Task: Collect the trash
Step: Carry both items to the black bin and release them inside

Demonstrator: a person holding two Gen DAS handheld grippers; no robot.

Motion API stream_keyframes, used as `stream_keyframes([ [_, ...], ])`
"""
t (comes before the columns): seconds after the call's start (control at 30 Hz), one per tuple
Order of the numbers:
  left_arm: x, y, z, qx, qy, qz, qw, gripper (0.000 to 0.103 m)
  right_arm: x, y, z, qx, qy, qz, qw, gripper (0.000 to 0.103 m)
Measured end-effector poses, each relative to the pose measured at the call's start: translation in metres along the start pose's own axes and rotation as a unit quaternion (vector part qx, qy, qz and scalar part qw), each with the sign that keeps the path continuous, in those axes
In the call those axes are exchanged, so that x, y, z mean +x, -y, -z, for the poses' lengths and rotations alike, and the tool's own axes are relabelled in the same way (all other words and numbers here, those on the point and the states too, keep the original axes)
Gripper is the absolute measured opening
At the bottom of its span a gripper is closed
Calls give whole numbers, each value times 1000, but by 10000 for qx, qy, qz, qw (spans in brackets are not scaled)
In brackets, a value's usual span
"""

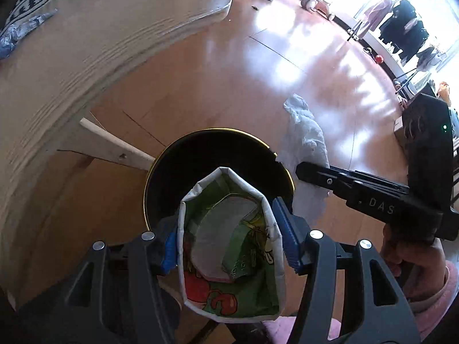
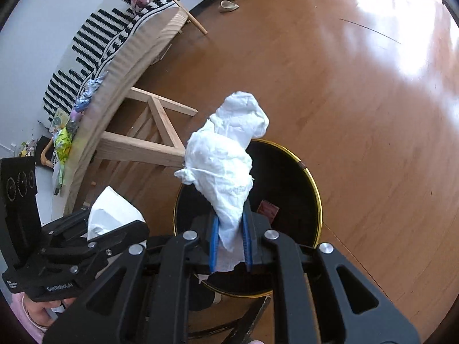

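The left gripper [image 1: 229,238] clamps an opened, colourfully printed carton [image 1: 229,246] between its blue pads, directly above a black, gold-rimmed trash bin [image 1: 183,154] on the wooden floor [image 1: 229,57]. The right gripper [image 2: 231,240], jaws narrow, pinches a crumpled white tissue [image 2: 226,154] (its top flopping upward) over the same bin, beside a wooden table [image 2: 137,57].

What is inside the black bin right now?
One small reddish-brown scrap lies on the black bin floor. The white tissue and carton held above cover the rest.
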State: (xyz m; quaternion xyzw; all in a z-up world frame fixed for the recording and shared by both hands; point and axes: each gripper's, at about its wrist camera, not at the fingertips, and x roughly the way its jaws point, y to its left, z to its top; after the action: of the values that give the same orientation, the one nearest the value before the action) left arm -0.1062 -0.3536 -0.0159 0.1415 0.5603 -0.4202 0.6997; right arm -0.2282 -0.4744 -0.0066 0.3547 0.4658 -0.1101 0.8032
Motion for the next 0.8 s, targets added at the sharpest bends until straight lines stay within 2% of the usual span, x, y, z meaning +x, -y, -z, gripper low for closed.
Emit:
stream_keyframes([
  [0.13, 9, 2, 2, 59, -52, 30, 10000, 58, 4, 8, 1, 42, -83, -80, 9999, 14],
  [0.17, 11, 6, 2, 79, -34, 5, 10000, 66, 4, 10, 0, 161, -54, -130, 9998, 17],
  [0.2, 14, 8, 0, 80, -14, -22, 10000, 80, 4, 11, -2, 295, -57, -177, 9994, 38],
  [0.23, 14, 9, 0, 68, 37, -70, 9999, 88, 4, 13, -3, 428, -97, -165, 9989, 58],
  [0.27, 13, 9, 1, 77, 121, -97, 9998, 97, 2, 16, -4, 568, -67, -178, 9982, 90],
  [0.3, 11, 10, 2, 138, 197, -70, 9997, 97, -3, 17, -5, 616, 50, -236, 9978, 96],
  [0.4, 7, 10, 5, 289, 181, -33, 9994, 97, -10, 17, -6, 645, 147, -219, 9976, 96],
  [0.47, -5, 9, 4, 326, 348, -85, 9988, 97, -14, 18, -7, 763, 214, -220, 9966, 96],
  [0.5, -13, 5, 2, 348, 496, -97, 9981, 97, -16, 19, -6, 758, 255, -192, 9966, 96],
  [0.6, -72, -9, -3, 341, 1406, -244, 9892, 97, -19, 8, -6, 476, 440, 171, 9977, 96],
  [0.63, -98, -23, -6, 237, 1697, -405, 9844, 97, -19, 5, -5, 358, 468, 304, 9978, 96],
  [0.7, -126, -47, -6, 10, 1927, -680, 9789, 97, -16, -5, -6, 147, 502, 505, 9974, 96],
  [0.77, -155, -88, 3, -405, 2089, -1041, 9715, 97, -13, -19, -10, 29, 572, 561, 9968, 96],
  [0.8, -170, -116, 14, -711, 2184, -1245, 9653, 97, -12, -28, -12, -29, 611, 556, 9966, 96],
])
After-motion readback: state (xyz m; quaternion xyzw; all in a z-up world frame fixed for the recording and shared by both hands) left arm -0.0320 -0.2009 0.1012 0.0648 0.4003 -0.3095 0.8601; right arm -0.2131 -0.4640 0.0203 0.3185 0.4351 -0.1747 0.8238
